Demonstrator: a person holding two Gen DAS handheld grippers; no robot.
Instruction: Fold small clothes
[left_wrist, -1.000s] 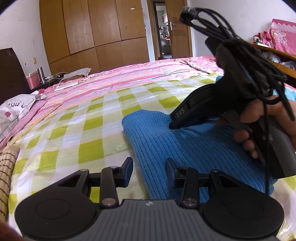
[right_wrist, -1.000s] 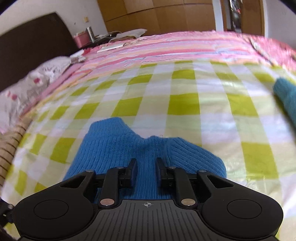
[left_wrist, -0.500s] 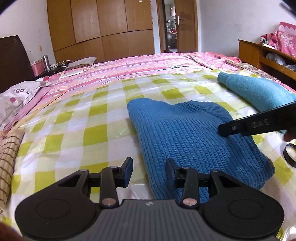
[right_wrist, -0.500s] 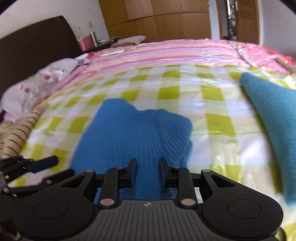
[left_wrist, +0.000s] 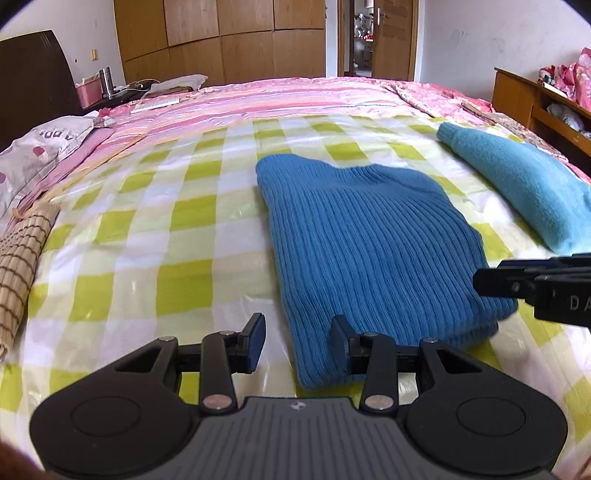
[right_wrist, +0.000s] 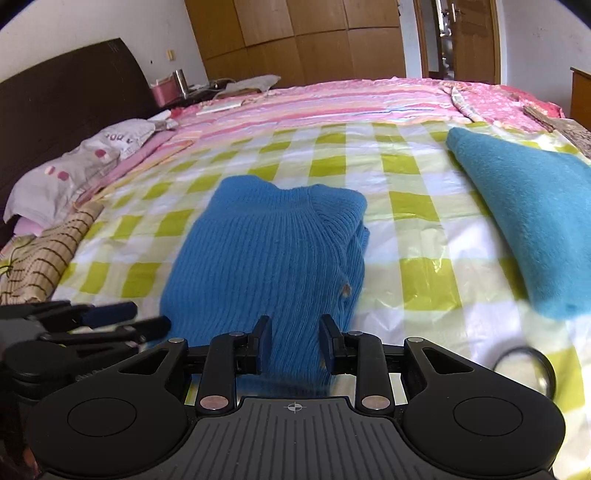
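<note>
The blue ribbed sweater (left_wrist: 369, 240) lies folded on the green-checked sheet (left_wrist: 147, 229) of the bed, at our centre in the left wrist view. Our left tool (left_wrist: 297, 341) hangs released at 6 o'clock over the sweater's near left corner, gripping nothing. A teal garment (left_wrist: 517, 184) lies at 2 o'clock. In the right wrist view the sweater (right_wrist: 266, 258) sits dead ahead; our right tool (right_wrist: 295, 343) is parted over its near edge, holding nothing we can see. The teal garment (right_wrist: 524, 206) is at 3 o'clock.

Bare checked sheet (left_wrist: 155, 236) left of the blue sweater (left_wrist: 362, 236); teal garment (left_wrist: 524, 188) close on its right
</note>
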